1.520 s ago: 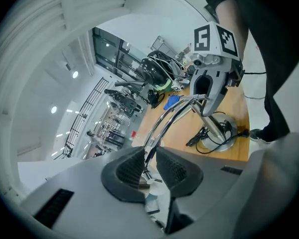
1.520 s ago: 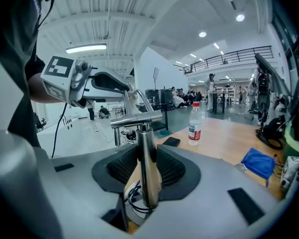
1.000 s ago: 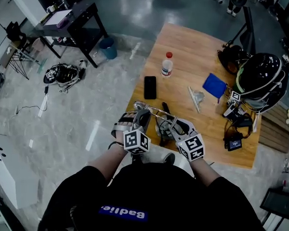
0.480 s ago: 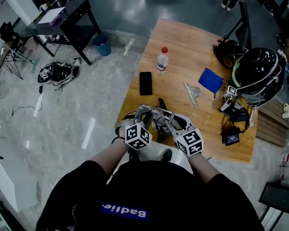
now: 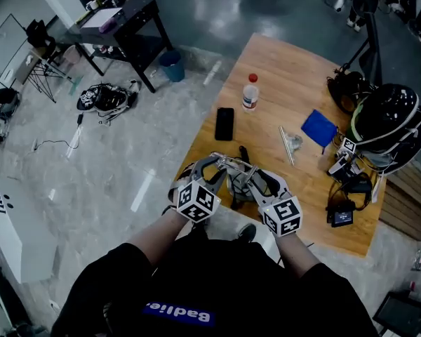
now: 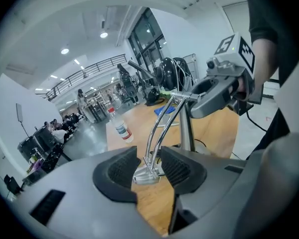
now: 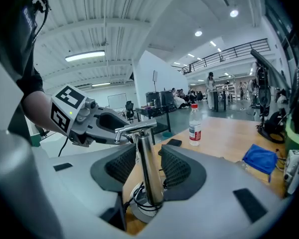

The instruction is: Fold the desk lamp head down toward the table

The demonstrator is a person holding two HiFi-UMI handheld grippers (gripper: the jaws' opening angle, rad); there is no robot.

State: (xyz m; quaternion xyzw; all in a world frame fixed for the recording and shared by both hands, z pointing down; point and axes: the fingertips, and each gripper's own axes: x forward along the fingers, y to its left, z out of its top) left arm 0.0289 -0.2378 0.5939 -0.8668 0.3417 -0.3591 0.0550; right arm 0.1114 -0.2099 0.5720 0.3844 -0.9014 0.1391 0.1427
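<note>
1. Since a second ago the left tool (image 6: pixel 148 168) has been loosened and rolled a little. Its jaws, clamped then on the head (image 6: pixel 147 177) of the lamp (image 6: pixel 188 131), are now being opened.
2. At far left a blue bucket (image 5: pixel 172 66) is seen on the grey floor (image 5: pixel 112 160), well apart from the wooden counter (image 5: pixel 281 62).
3. The left tool is held at the counter's near edge with its jaws spread wide. The small silver head is seen low between them, and neither jaw is pressed on it. Whether the head touches the wood cannot be told.
4. The lamp is placed at the near edge, between the two tools. Its arm (image 6: pixel 154 136), made of two chrome rods, is seen rising from the head and bending over to the top of the post (image 7: pixel 147 168).
5. The right tool (image 7: pixel 148 166) is held just right of the lamp, and its jaws are also being opened. The upright post is framed between them with a narrow gap at each side, so nothing is gripped. A black cable (image 7: pixel 139 197) is looped round the foot of the post, on the round base (image 7: pixel 138 212).
6. Farther along the counter a black phone (image 5: pixel 224 123) is laid flat, and a red-capped bottle (image 5: pixel 250 93) is stood upright just beyond it.
7. A blue cloth (image 5: pixel 318 127) is spread to the right of these, and a black helmet (image 5: pixel 386 118) is set at the right edge.
</note>
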